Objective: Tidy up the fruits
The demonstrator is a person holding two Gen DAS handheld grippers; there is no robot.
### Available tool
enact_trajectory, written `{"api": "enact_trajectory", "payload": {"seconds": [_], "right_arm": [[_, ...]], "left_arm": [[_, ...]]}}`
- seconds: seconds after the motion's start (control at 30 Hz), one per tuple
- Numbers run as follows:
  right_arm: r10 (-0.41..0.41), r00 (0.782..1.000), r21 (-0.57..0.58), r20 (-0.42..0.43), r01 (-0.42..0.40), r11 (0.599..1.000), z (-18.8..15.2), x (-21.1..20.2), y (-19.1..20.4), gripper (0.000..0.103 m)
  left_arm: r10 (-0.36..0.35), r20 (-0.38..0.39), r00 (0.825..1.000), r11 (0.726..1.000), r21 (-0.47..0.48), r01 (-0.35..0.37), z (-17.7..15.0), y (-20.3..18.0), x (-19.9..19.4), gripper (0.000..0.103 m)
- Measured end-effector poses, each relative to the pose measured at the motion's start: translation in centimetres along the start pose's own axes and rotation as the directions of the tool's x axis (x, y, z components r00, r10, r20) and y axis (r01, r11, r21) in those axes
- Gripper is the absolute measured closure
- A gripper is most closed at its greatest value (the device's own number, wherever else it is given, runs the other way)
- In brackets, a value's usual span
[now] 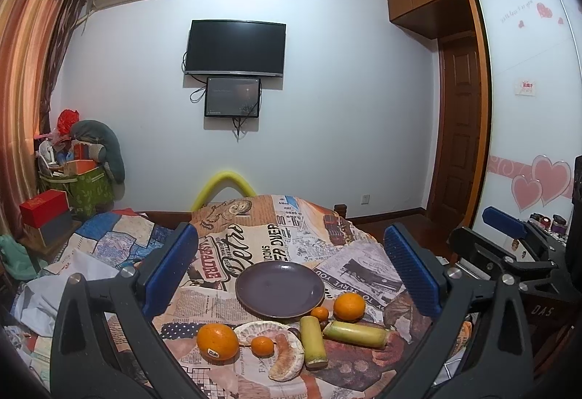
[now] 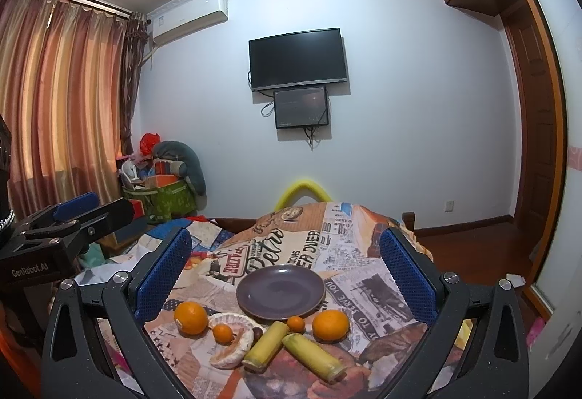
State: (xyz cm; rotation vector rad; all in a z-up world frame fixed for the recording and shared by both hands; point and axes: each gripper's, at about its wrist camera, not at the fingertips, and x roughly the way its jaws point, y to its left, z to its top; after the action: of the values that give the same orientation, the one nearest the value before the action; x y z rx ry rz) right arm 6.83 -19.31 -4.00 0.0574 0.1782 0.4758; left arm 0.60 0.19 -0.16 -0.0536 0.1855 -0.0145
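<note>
A dark purple plate [image 1: 279, 289] [image 2: 280, 291] sits empty on a table with a newspaper-print cloth [image 1: 254, 246]. In front of it lie two large oranges [image 1: 217, 341] [image 1: 349, 306], two small oranges [image 1: 262, 345] [image 1: 320, 314], two pomelo pieces [image 1: 287, 360] and two sugarcane sticks [image 1: 313, 340] [image 1: 354, 333]. My left gripper [image 1: 289, 271] is open and empty above the fruit. My right gripper [image 2: 285, 275] is open and empty too, and shows at the right edge of the left wrist view [image 1: 509, 228]. A small dark fruit [image 2: 257, 332] lies by the sugarcane.
A bed with a patchwork cover [image 1: 109, 239] lies left of the table. A yellow chair back [image 1: 225, 184] stands behind the table. Boxes and a green bag [image 1: 83, 188] are piled in the left corner. A wardrobe [image 1: 527, 108] and door stand at right.
</note>
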Motion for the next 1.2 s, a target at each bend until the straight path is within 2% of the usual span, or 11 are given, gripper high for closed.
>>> {"api": "enact_trajectory", "payload": {"seconds": [1.2], "right_arm": [[-0.003, 1.000, -0.004, 0.008, 0.003, 1.000, 0.18, -0.21, 0.17, 0.000]], "left_arm": [[-0.002, 0.008, 1.000, 1.000, -0.005, 0.002, -0.33, -0.09, 0.10, 0.000]]}}
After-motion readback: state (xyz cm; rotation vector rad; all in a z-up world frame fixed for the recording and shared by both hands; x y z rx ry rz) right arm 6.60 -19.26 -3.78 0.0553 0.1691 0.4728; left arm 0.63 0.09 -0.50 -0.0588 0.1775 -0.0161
